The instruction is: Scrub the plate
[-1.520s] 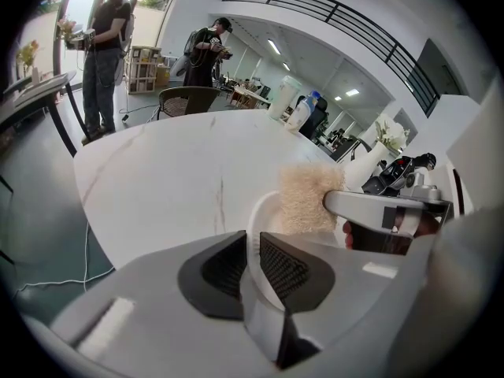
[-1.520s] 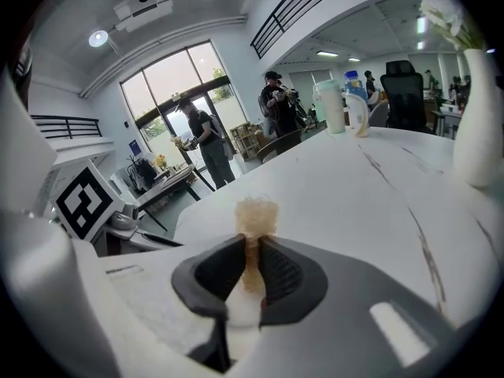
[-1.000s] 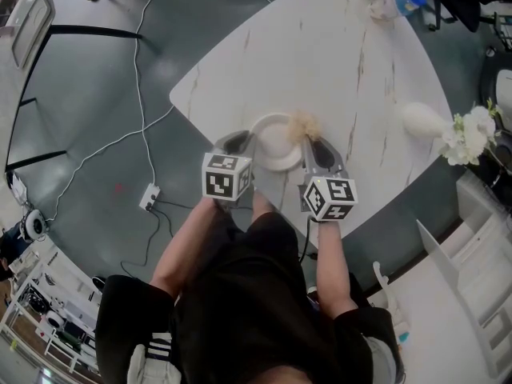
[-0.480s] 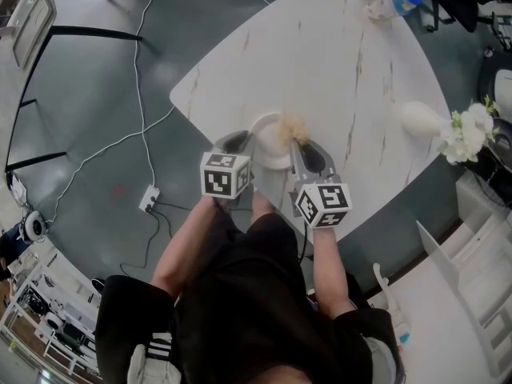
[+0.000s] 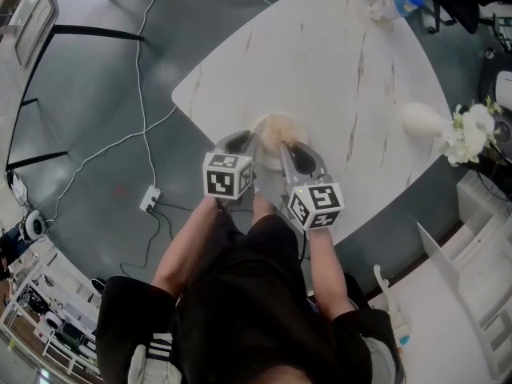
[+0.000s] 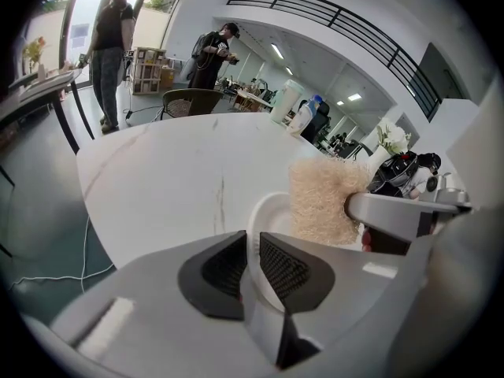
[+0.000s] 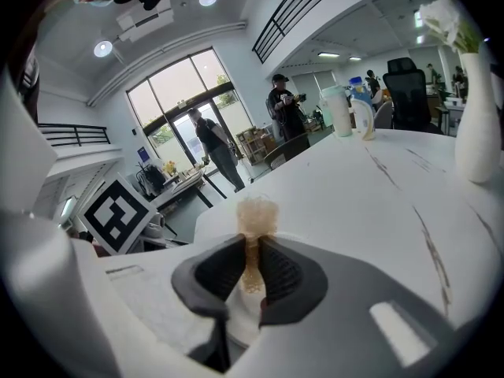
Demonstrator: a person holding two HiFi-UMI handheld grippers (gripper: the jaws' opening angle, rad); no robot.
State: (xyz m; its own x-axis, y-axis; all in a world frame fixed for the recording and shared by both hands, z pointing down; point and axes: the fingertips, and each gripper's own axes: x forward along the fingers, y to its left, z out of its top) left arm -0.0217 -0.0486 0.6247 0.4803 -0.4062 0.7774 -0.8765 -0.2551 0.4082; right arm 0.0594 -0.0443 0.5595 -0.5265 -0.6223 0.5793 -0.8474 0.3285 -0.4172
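Observation:
A small white plate (image 5: pixel 262 152) lies near the front edge of the white marble table (image 5: pixel 336 62). My left gripper (image 5: pixel 243 145) is shut on the plate's left rim; in the left gripper view the rim (image 6: pixel 260 219) runs between the black pads (image 6: pixel 287 268). My right gripper (image 5: pixel 286 146) is shut on a tan fibrous scrubber (image 5: pixel 277 128), which rests on top of the plate and hides most of it. In the right gripper view the scrubber (image 7: pixel 257 216) sticks up from between the jaws, with the plate (image 7: pixel 239 321) below. The scrubber (image 6: pixel 323 201) also shows in the left gripper view.
A white vase (image 5: pixel 424 120) with white flowers (image 5: pixel 472 134) stands at the table's right edge. A bottle (image 5: pixel 398 2) sits at the far end. A power strip (image 5: pixel 150 198) and cables lie on the grey floor to the left. People stand far off in both gripper views.
My right gripper has swept the scrubber leftward across the plate, from its right rim to over its middle. The left gripper has held still on the rim.

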